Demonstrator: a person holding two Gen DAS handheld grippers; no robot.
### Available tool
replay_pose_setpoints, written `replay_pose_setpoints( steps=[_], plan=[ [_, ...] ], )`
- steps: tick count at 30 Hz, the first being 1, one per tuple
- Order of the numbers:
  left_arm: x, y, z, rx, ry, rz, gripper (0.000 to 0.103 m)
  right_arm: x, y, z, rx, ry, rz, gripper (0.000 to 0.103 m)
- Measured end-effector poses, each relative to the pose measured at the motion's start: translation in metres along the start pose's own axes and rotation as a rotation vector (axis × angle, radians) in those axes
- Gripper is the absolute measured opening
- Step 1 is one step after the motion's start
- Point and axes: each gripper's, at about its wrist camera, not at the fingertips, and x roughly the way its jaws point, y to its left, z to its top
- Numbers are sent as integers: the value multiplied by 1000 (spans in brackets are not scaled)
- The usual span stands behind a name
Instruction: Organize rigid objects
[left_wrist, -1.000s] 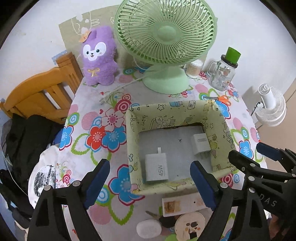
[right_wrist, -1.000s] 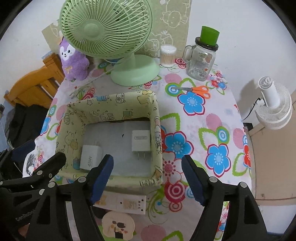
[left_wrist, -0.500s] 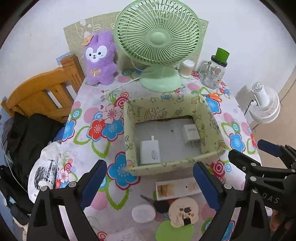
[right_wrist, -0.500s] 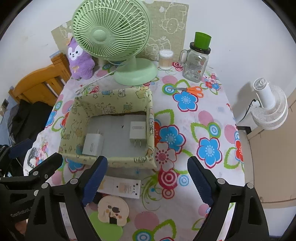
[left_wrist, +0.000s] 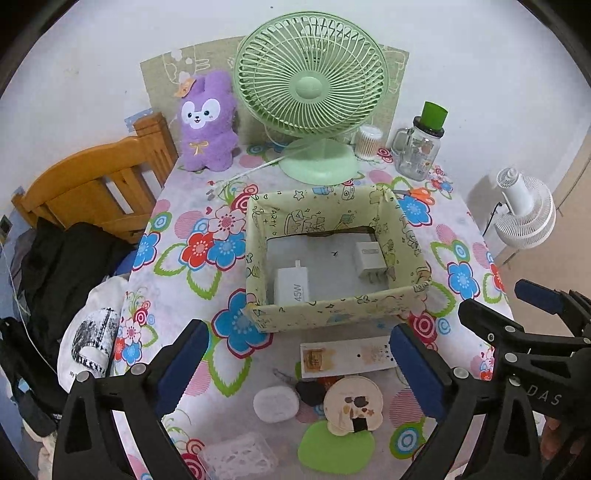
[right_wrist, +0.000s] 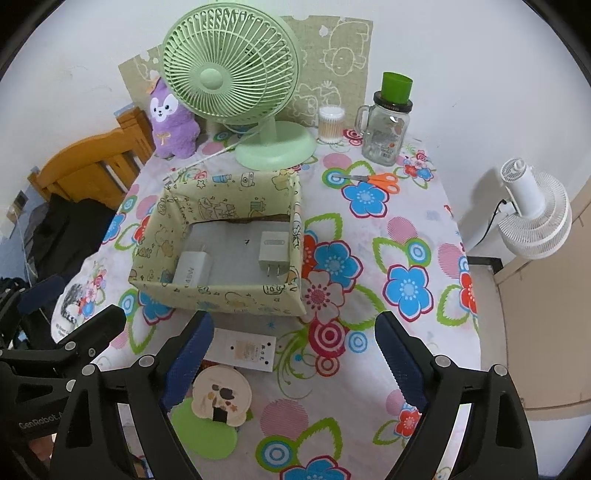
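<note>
- Between our left gripper (left_wrist: 297, 363) fingers, still spreading and holding nothing: a flat white rectangular strip (left_wrist: 347, 357), a smooth white pebble-shaped case (left_wrist: 276, 403) and a round cartoon coaster (left_wrist: 353, 405).
- Our right gripper (right_wrist: 293, 345) is wide apart, empty, over floral cloth.
- Beyond both sets of fingertips: a soft-walled fabric box (left_wrist: 334, 314) holding two hard white chargers (left_wrist: 291, 285), one at each side.
- Farther out: a ribbed green fan (left_wrist: 312, 88) and a fuzzy purple plush (left_wrist: 208, 123).
- Compared with a second ago, the box sits farther from the fingertips and more near-edge objects show.

Two white chargers (right_wrist: 272, 249) lie in patterned box (right_wrist: 221, 295).
</note>
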Motion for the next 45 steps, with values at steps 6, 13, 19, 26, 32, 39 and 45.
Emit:
replay_pose_setpoints(
  steps=[6, 13, 19, 26, 32, 39, 45],
  plan=[
    [-6, -1, -11, -17, -13, 37, 100, -6, 3, -8, -48, -17, 16, 91],
    [-7, 9, -24, -54, 2, 18, 100, -8, 8, -16, -56, -41, 54, 91],
    [-8, 19, -32, -33, -11, 1, 100, -13, 15, -23, -28, -85, 87, 91],
    [1, 31, -48, -12, 19, -19, 98, -10, 28, -38, -10, -77, 73, 91],
    [17, 43, -67, -39, 77, -33, 98, 3, 41, -55, -13, -46, 47, 91],
    [32, 54, -86, -76, 97, 3, 98, 20, 54, -72, 6, -33, 37, 91],
    [50, 66, -104, -157, 148, 9, 98, 38, 62, -81, -10, -11, 24, 91]
  ],
)
